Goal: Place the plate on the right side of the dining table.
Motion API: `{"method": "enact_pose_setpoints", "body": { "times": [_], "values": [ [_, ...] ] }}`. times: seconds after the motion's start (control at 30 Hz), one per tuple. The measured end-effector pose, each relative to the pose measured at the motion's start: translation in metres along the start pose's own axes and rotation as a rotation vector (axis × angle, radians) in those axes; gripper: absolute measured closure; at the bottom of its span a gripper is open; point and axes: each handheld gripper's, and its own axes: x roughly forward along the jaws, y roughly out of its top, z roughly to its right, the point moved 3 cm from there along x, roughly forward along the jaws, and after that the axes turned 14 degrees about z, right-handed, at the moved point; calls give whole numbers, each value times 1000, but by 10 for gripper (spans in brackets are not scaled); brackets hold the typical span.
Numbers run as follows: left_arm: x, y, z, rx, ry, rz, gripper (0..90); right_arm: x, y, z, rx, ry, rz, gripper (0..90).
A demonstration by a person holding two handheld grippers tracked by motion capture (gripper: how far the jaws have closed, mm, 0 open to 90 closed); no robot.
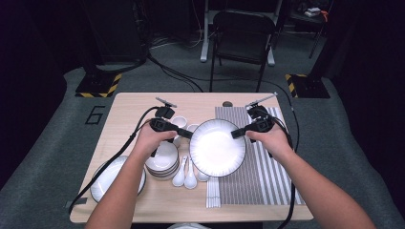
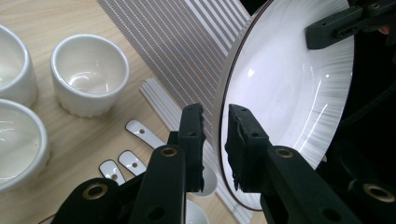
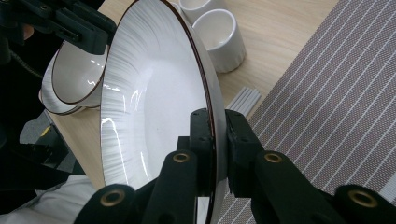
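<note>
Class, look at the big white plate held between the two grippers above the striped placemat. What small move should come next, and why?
Probably lower the plate gently onto the striped placemat. The right gripper clamps its rim, while the left gripper has a gap around the rim on its side, so only one side is firmly held. The mat lies directly beneath.

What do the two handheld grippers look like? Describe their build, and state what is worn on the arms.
The left gripper and right gripper are matte black, each with two flat jaws showing brass-coloured rivets, a thin rod on top and a black cable trailing toward the person. Both forearms are bare, with no sleeves or gloves.
</note>
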Motion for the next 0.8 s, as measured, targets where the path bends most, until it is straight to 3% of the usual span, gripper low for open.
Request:
{"method": "enact_pose_setpoints", "body": {
  "times": [0.47,0.8],
  "values": [
    [-9,1,1,30,31,12,675,-8,-1,13,16,-43,0,832],
    [-20,2,4,60,48,22,660,-15,0,29,33,-114,-3,831]
  ]
}}
